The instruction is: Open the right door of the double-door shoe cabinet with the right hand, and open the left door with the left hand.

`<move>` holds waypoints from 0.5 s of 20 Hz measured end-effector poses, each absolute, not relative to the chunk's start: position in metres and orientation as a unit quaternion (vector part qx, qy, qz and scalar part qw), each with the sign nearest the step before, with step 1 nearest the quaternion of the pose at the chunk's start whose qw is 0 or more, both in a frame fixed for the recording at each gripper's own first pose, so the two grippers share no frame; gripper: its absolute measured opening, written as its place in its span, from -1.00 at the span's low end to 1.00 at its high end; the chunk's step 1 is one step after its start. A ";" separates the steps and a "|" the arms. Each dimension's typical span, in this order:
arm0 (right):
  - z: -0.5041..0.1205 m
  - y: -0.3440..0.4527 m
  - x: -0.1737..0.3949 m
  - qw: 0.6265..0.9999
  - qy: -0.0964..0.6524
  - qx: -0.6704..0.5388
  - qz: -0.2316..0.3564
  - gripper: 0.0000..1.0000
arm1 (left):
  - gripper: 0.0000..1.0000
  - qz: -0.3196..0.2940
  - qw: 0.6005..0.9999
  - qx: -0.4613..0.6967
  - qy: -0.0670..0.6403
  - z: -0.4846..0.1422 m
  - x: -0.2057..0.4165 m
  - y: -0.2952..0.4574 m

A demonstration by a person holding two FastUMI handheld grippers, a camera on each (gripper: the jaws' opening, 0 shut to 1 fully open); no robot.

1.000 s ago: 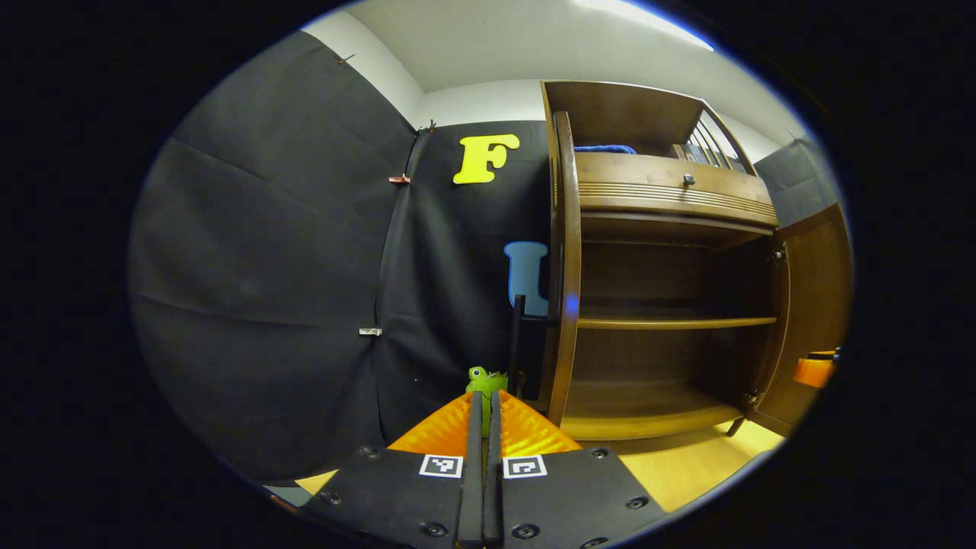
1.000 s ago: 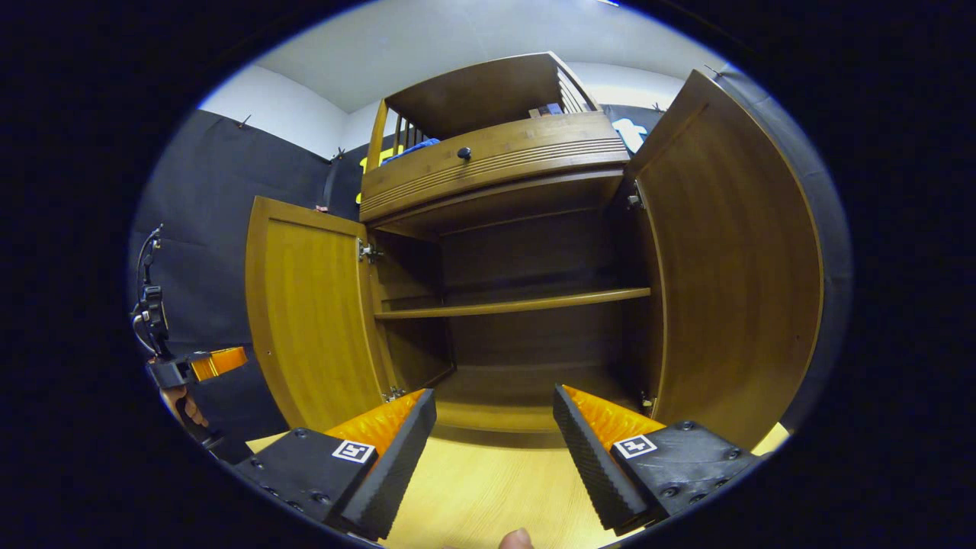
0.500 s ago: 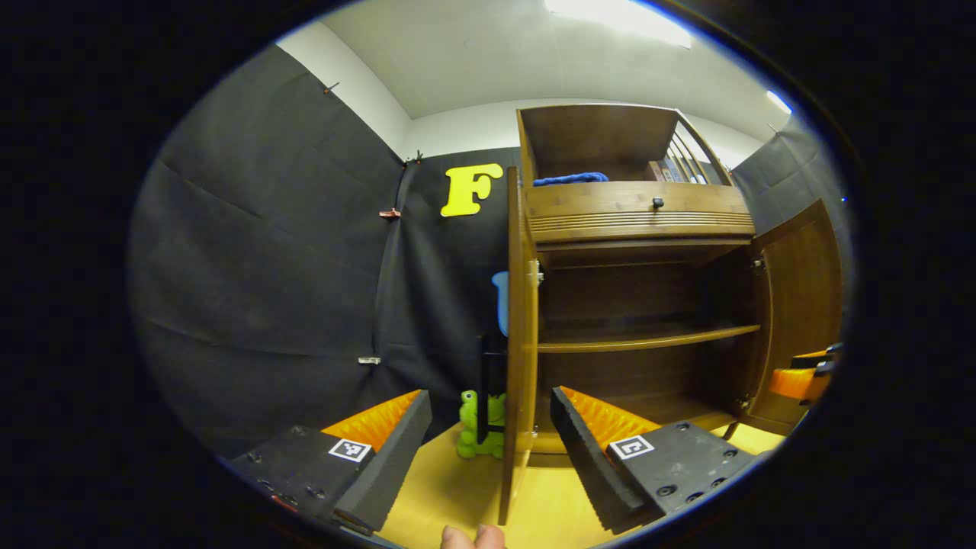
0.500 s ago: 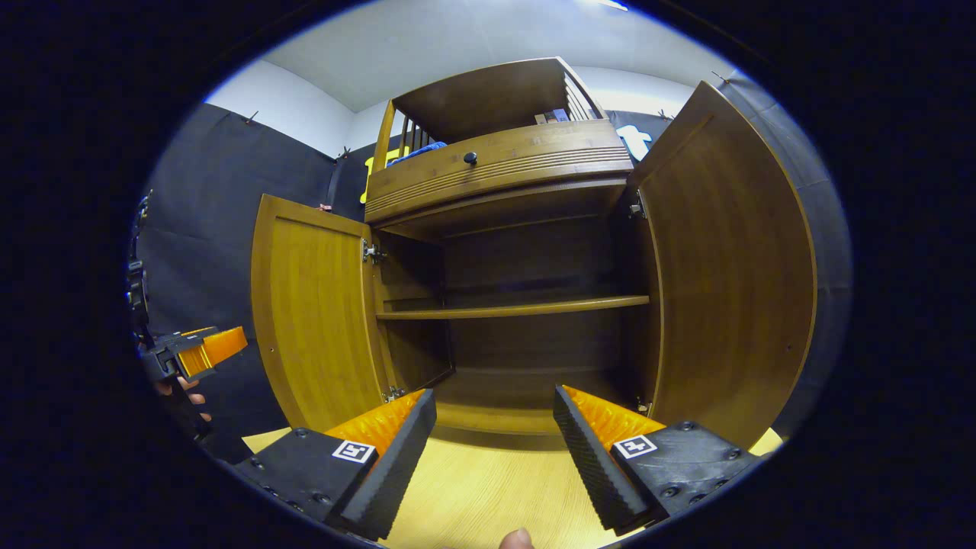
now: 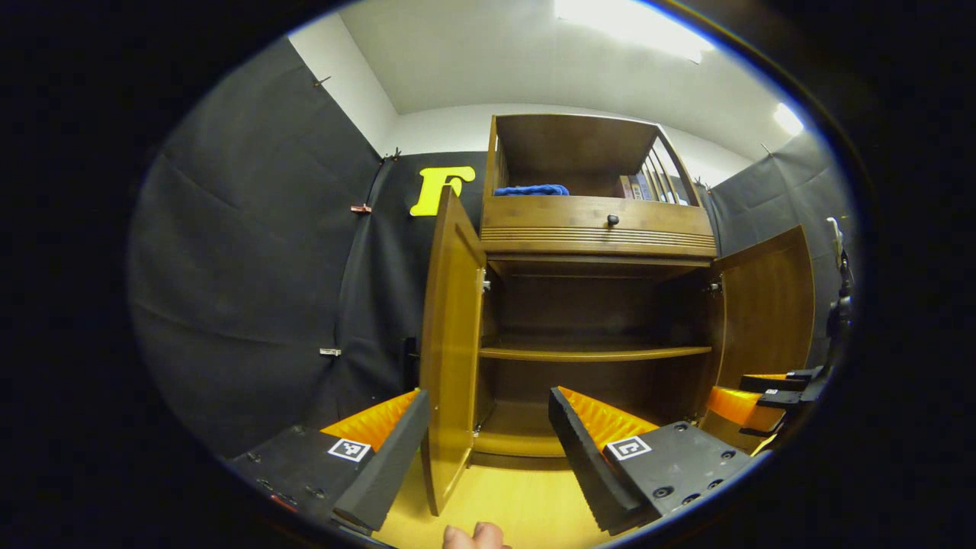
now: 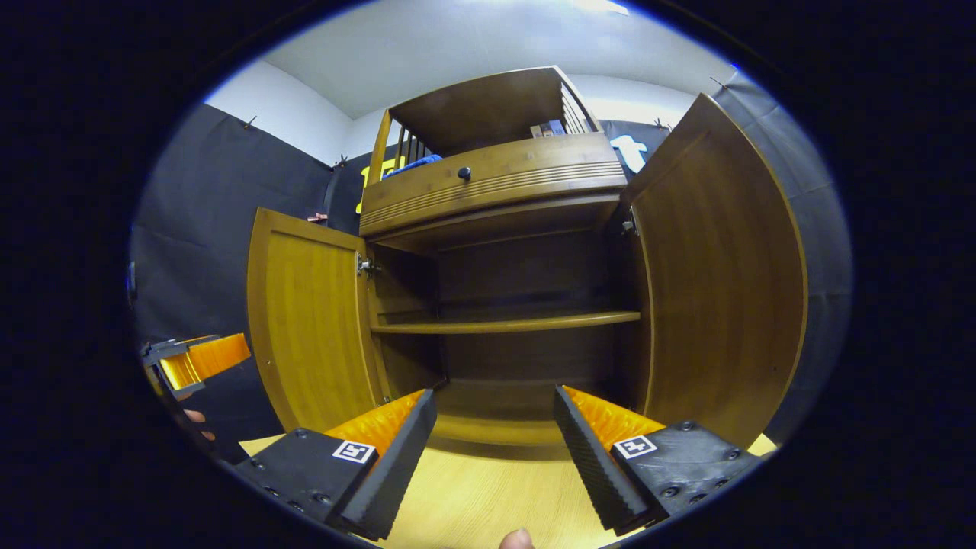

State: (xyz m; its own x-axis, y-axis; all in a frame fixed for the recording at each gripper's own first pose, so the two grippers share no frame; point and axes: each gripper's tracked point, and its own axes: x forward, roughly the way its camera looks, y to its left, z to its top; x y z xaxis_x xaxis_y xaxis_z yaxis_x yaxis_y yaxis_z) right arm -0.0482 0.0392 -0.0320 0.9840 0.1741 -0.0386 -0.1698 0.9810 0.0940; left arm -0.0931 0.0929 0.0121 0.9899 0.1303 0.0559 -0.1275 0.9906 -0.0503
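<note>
Fingers (image 5: 381,473) of the left gripper (image 5: 488,450) spread wide apart, gripping nothing, black pads with orange ribbed backs. Pointed at the shoe cabinet (image 5: 598,229), with the free edge of the left door (image 5: 451,343) standing in the gap between them, touching neither as far as can be seen. Left door swung out from the cabinet, edge-on toward this camera, bottom corner just above the yellow wooden floor (image 5: 518,511). Right door (image 5: 766,309) swung out too, hinged at the cabinet's right side. Just beside that right door, low down, the right gripper (image 5: 751,396), seen from the side with its orange backs toward the cabinet.

From the right gripper view, fingers (image 6: 595,457) likewise held wide apart and holding nothing, aimed straight into the cabinet's open lower compartment. Inside the cabinet, one bare shelf (image 6: 507,324) running across from door to door. Above the compartment, a drawer front with a small dark knob (image 6: 463,173). On top of the cabinet, a blue cloth (image 5: 531,190) toward its left side and some books (image 5: 637,187) toward its right, behind slats. Left of the cabinet's left door in this view, the left gripper seen low at the edge, with part of a hand (image 6: 194,417) under it. Fingertip (image 5: 473,536) poking in below the cabinet at the bottom of the left gripper view.
</note>
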 end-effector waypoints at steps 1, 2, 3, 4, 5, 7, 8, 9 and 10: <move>-0.029 0.038 -0.048 0.995 0.020 0.044 0.083 1.00 | 0.93 0.060 0.998 -0.021 -0.027 0.012 -0.092 0.086; -0.026 0.037 -0.048 0.996 0.017 0.042 0.080 1.00 | 0.92 0.058 0.998 -0.018 -0.026 0.010 -0.089 0.084; -0.024 0.034 -0.049 0.996 0.015 0.039 0.076 1.00 | 0.93 0.054 0.998 -0.015 -0.025 0.010 -0.089 0.077; -0.021 0.032 -0.048 0.997 0.011 0.036 0.072 1.00 | 0.94 0.050 0.998 -0.014 -0.025 0.010 -0.088 0.070; -0.019 0.030 -0.049 0.997 0.008 0.032 0.067 1.00 | 0.93 0.045 0.999 -0.015 -0.025 0.010 -0.088 0.063; -0.013 0.026 -0.050 0.998 -0.001 0.022 0.058 0.94 | 0.93 0.039 0.999 -0.022 -0.026 0.011 -0.088 0.053; -0.009 0.023 -0.051 0.998 -0.006 0.017 0.053 0.94 | 0.94 0.035 0.999 -0.026 -0.027 0.012 -0.087 0.049; -0.006 0.020 -0.051 0.999 -0.011 0.013 0.048 1.00 | 0.94 0.032 0.999 -0.030 -0.028 0.014 -0.087 0.046; -0.002 0.018 -0.052 0.999 -0.015 0.009 0.044 0.94 | 0.94 0.030 0.999 -0.032 -0.028 0.014 -0.089 0.044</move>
